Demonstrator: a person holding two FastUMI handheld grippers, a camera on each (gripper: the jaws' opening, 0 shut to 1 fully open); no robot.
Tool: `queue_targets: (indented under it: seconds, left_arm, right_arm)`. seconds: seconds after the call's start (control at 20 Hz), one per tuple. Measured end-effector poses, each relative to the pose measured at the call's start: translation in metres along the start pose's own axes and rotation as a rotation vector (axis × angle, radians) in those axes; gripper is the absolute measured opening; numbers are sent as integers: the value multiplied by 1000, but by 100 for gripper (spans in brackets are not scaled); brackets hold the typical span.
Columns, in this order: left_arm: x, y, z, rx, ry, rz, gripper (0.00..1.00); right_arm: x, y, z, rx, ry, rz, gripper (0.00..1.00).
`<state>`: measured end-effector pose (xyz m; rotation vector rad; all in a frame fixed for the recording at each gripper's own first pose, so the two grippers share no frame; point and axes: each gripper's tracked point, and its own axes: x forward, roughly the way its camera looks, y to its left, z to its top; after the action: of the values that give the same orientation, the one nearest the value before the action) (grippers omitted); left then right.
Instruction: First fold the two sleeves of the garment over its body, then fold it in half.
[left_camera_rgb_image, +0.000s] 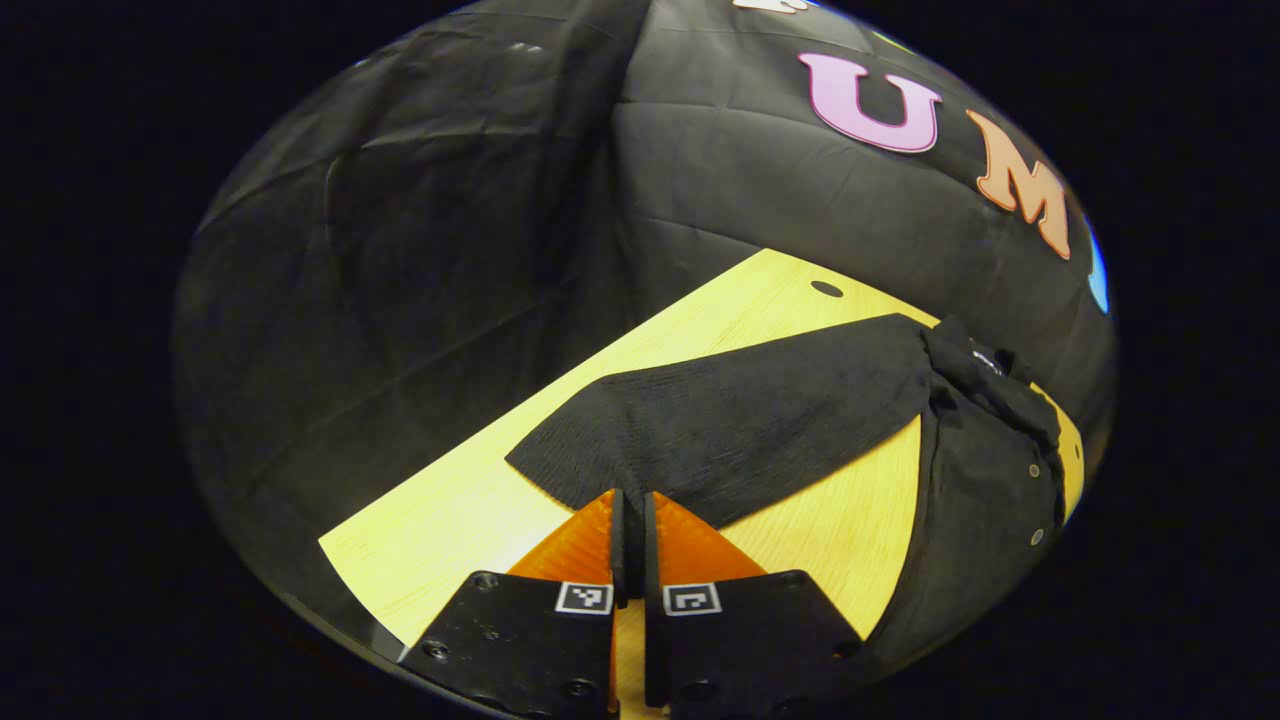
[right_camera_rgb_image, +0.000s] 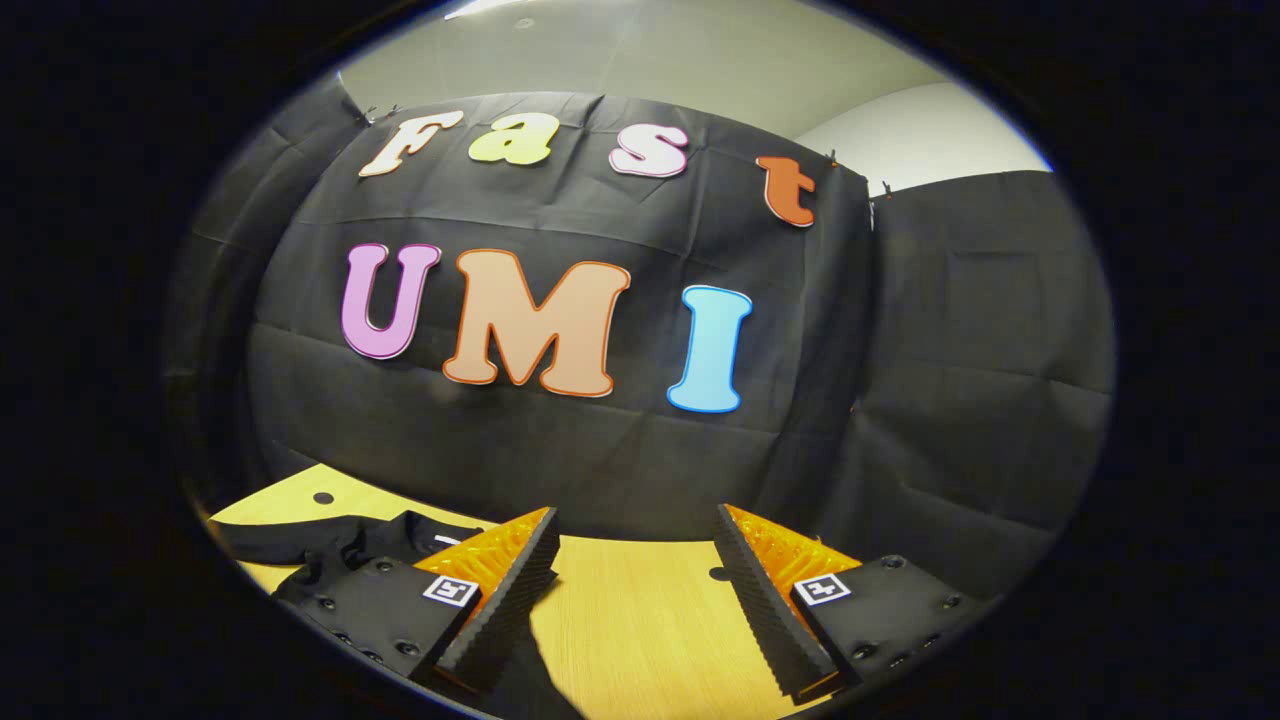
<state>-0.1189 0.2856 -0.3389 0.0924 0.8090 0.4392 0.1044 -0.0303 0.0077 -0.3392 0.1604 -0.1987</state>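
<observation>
A black garment lies on the light wooden table (left_camera_rgb_image: 450, 530). Its left sleeve (left_camera_rgb_image: 740, 420) stretches flat from the collar (left_camera_rgb_image: 985, 375) toward me, and the buttoned body (left_camera_rgb_image: 985, 500) lies at the right. My left gripper (left_camera_rgb_image: 632, 497) is shut on the sleeve's cuff edge, with the fabric pinched between the fingertips. In the right gripper view, part of the garment (right_camera_rgb_image: 330, 545) shows at the lower left. My right gripper (right_camera_rgb_image: 636, 515) stands open above the bare table (right_camera_rgb_image: 640, 620) with nothing between its fingers.
The black cloth wall (right_camera_rgb_image: 560, 450) runs close behind the table. The tabletop has small round holes (left_camera_rgb_image: 827, 289) (right_camera_rgb_image: 718, 574). Bare wood shows between the sleeve and the body (left_camera_rgb_image: 850, 520). A dark patch of fabric (right_camera_rgb_image: 545, 690) lies just under the right gripper.
</observation>
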Motion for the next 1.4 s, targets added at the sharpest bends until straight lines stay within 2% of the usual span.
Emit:
queue_targets:
  seconds: [0.05,0.25,0.4,0.45,0.7,0.8,0.95,1.15,1.4]
  left_arm:
    - [-1,0,1,-14,2,-8,0]
    - [1,-3,8,-52,10,-22,0]
    - [-9,-8,33,-59,-28,-48,0]
    - [-13,-13,47,-62,-48,-64,0]
    - [-27,-54,144,-54,-191,-165,0]
    - [-37,-84,184,-40,-271,-217,0]
    - [-46,-132,212,0,-314,-299,0]
    - [-56,-221,226,25,-328,-418,0]
    - [-64,-334,235,123,-360,-548,0]
  right_arm:
    - [-2,-4,0,-4,-6,-10,98]
    - [-5,-18,-8,-9,3,-32,98]
    - [-8,-30,-12,10,7,-51,100]
    - [-8,-35,-16,12,10,-59,96]
    - [-11,-61,-36,39,36,-90,99]
    - [-11,-75,-44,42,40,-107,96]
    - [-12,-95,-48,71,45,-121,98]
    - [-16,-120,-52,110,29,-147,98]
    - [-20,-151,-72,125,55,-164,98]
